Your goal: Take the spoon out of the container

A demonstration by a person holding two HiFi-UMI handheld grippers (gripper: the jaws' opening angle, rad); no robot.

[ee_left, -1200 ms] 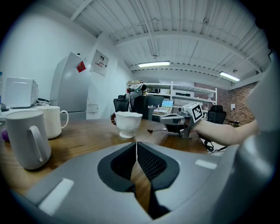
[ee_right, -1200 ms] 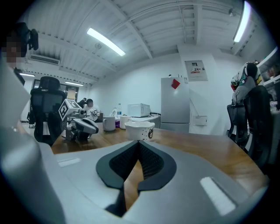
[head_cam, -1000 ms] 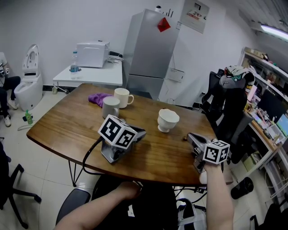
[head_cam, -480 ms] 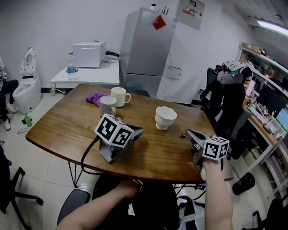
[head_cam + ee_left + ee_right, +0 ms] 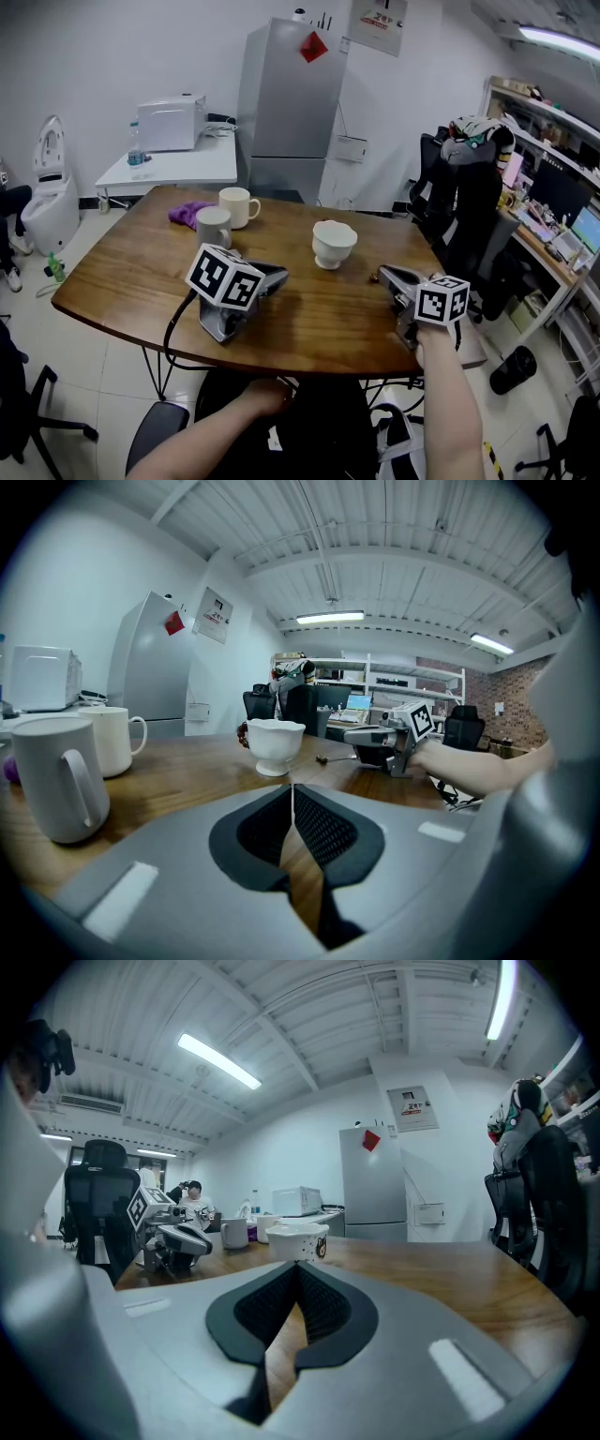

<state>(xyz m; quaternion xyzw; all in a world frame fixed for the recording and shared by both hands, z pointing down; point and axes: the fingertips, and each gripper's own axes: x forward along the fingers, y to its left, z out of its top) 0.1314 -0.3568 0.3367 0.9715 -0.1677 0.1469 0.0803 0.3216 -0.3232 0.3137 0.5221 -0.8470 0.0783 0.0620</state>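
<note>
A white footed bowl (image 5: 334,244) stands at the middle of the wooden table (image 5: 122,277); I cannot see into it, and no spoon shows in any view. My left gripper (image 5: 277,273) lies on the table left of the bowl, shut and empty, with no hand on it. My right gripper (image 5: 382,275) is in the person's hand at the table's right edge, also shut and empty. The left gripper view shows the bowl (image 5: 276,745) ahead, beyond the shut left gripper (image 5: 292,794). A small thin dark object (image 5: 325,758) lies on the table between the bowl and the right gripper. The right gripper view shows the shut right gripper (image 5: 298,1274) and the bowl (image 5: 298,1240).
A grey mug (image 5: 214,226), a white mug (image 5: 238,206) and a purple cloth (image 5: 187,212) sit at the table's far left. A black office chair (image 5: 469,216) stands at the right. A fridge (image 5: 286,112) and a white side table (image 5: 173,164) stand behind.
The head view has drifted, so everything sits a little further left in the picture. Both grippers and the cups keep their places on the table.
</note>
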